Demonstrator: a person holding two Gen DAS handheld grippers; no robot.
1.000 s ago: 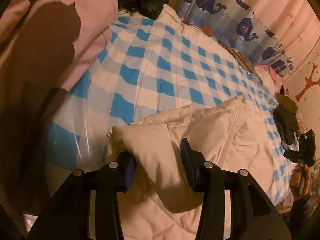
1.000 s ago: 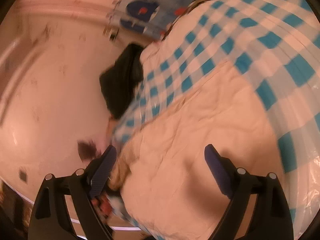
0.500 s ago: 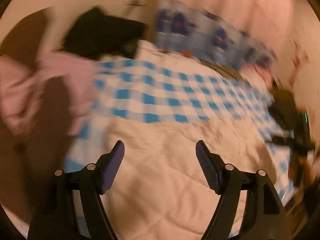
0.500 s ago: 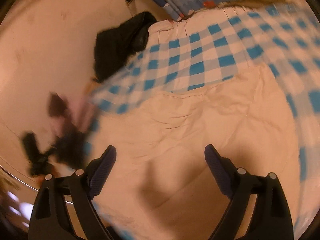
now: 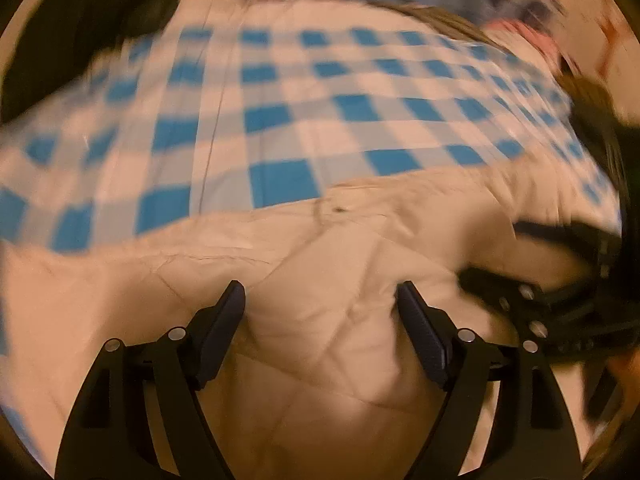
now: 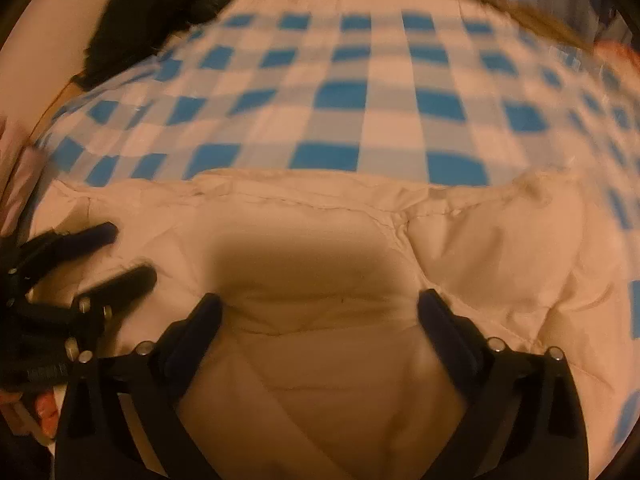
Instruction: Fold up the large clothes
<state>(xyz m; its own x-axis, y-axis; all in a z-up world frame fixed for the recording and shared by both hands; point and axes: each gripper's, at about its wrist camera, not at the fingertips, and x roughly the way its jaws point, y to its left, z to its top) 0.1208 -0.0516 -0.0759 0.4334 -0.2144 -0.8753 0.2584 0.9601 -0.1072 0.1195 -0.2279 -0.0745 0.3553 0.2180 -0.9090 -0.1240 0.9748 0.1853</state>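
Jaws on both grippers are opening, empty, over the cream quilted garment [image 5: 320, 320]; bite its 12 o'clock hem evenly.

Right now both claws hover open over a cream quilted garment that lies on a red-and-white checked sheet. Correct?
Not quite: the sheet is blue-and-white checked, as the right wrist view shows. The rest holds: left claw and right claw, jaws opening, hover over the cream quilted garment.
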